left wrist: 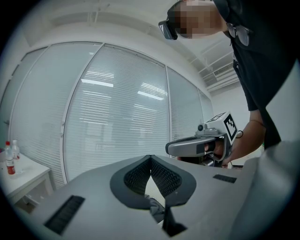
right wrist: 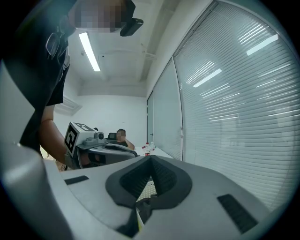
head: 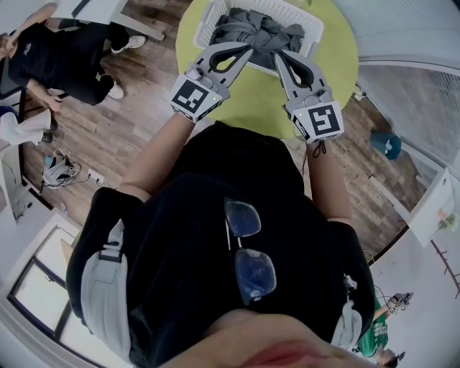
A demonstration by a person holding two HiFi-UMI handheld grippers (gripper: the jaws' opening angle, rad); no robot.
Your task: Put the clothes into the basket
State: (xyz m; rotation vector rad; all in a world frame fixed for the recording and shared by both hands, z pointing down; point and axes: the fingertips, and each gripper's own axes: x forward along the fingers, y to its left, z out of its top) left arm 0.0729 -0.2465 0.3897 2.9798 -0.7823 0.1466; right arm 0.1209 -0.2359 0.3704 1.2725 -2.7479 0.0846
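A white slatted basket (head: 307,20) stands on the round yellow-green table (head: 251,97) and holds a heap of dark grey clothes (head: 259,32). Both grippers hover side by side above the basket's near rim. My left gripper (head: 249,49) is shut with its tips meeting (left wrist: 150,157) and nothing pinched between them; a bit of grey cloth (left wrist: 157,209) shows below through the gap. My right gripper (head: 277,57) is also shut and empty (right wrist: 150,159), and the white basket mesh (right wrist: 148,188) shows beneath it. Each gripper view catches the other gripper (left wrist: 197,146) (right wrist: 101,149) alongside.
A person in black (head: 61,61) sits on the wooden floor at the upper left. Tall windows with blinds (left wrist: 117,117) fill the background. Bottles (left wrist: 9,159) stand on a white side table. A teal object (head: 386,144) lies on the floor to the right.
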